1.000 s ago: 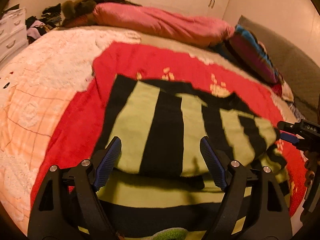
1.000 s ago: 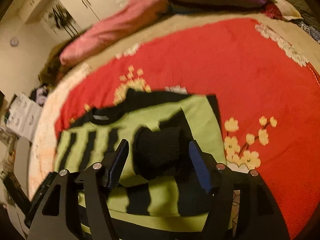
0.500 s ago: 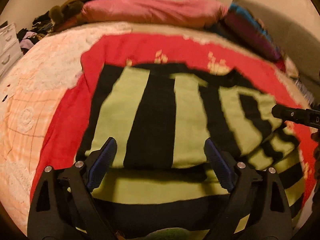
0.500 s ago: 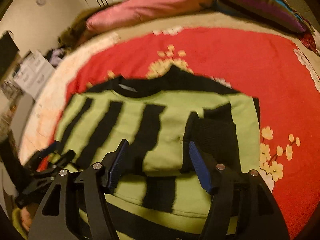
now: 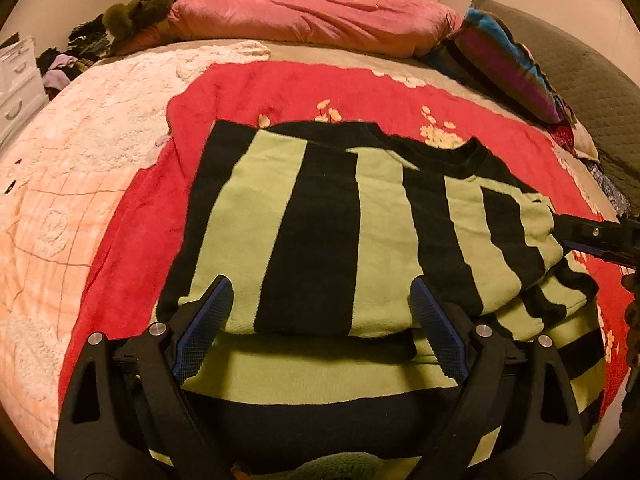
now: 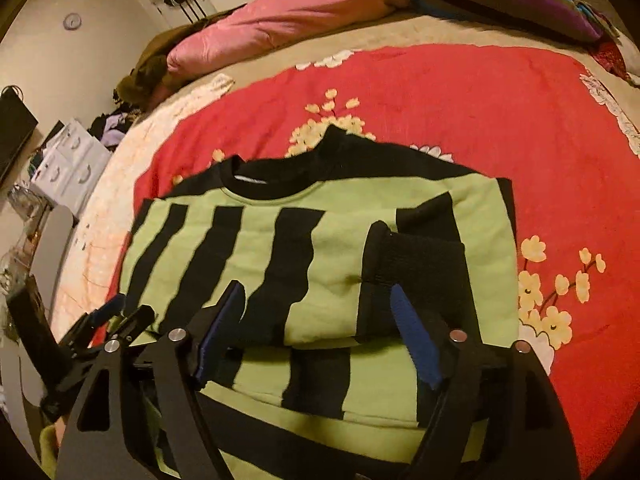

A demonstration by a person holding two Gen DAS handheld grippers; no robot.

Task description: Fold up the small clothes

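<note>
I see the folded green-and-black striped knit sweater (image 5: 320, 232) lying just ahead of my left gripper (image 5: 320, 320) and right gripper (image 6: 316, 320), both released, jaws having just widened, gripping nothing.

No lettering I can read anywhere — the white tag inside the striped sweater's (image 6: 320, 248) collar is blank to my eye, and the round disc on the far wall (image 6: 72, 21) is too small to show numerals.

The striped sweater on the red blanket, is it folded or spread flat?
Folded, partly. The striped sweater has its upper part lying doubled over the lower layer, a black cuff on top.
</note>
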